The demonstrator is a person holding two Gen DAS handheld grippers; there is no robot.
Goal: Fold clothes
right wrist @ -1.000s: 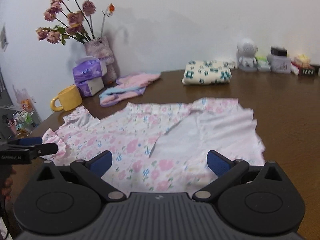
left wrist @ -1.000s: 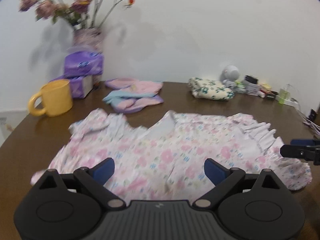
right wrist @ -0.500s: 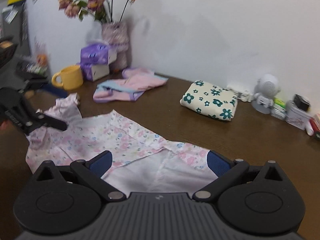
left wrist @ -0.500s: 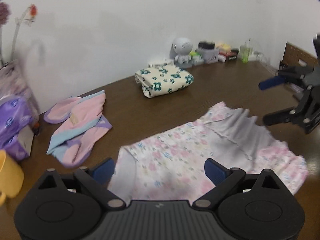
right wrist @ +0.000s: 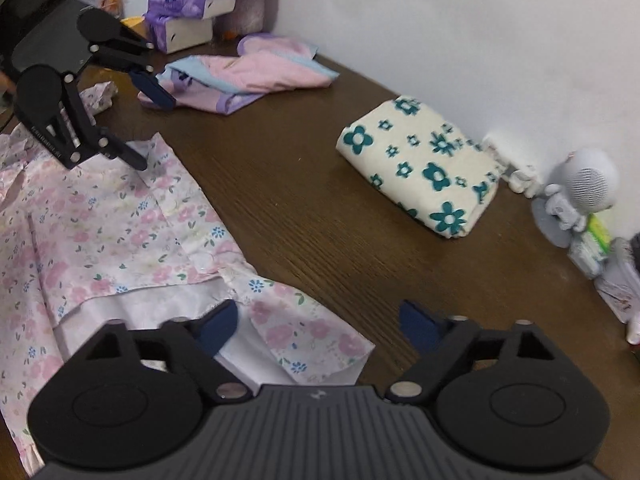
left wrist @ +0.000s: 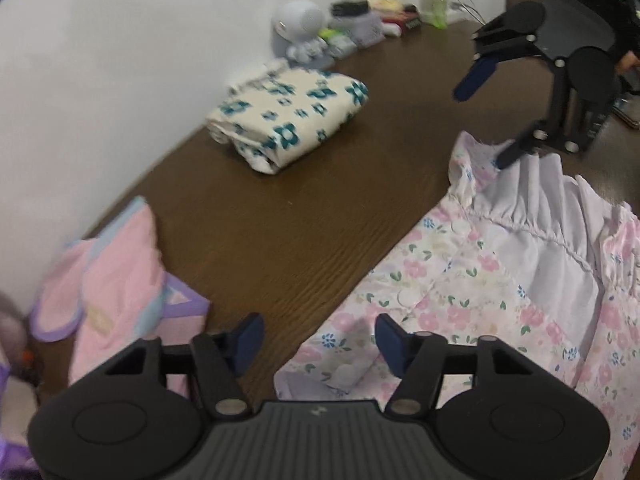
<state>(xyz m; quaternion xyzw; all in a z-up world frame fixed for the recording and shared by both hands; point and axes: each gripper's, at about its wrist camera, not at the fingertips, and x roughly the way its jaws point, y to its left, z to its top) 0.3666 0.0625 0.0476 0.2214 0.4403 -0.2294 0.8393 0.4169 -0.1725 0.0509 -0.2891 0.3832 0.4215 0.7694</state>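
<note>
Left gripper (left wrist: pixel 320 340) spread wide, poised over near edge of floral garment (left wrist: pixel 460 312); right gripper (right wrist: pixel 316 326) likewise spread, straddling opposite corner, nothing pinched. Brown wood-grain table (left wrist: pixel 280 220) carries garment, lying flat, part turned back showing pale lining and gathered ruffle. Thin, slippery-looking cloth, pink-blue print. Judgement: pinch both corners together, low, single layer only, lift evenly to avoid skewed crease. Folded cream bundle (right wrist: pixel 420 176) with teal flowers near wall; pink clothes (right wrist: pixel 248 72) beyond.
</note>
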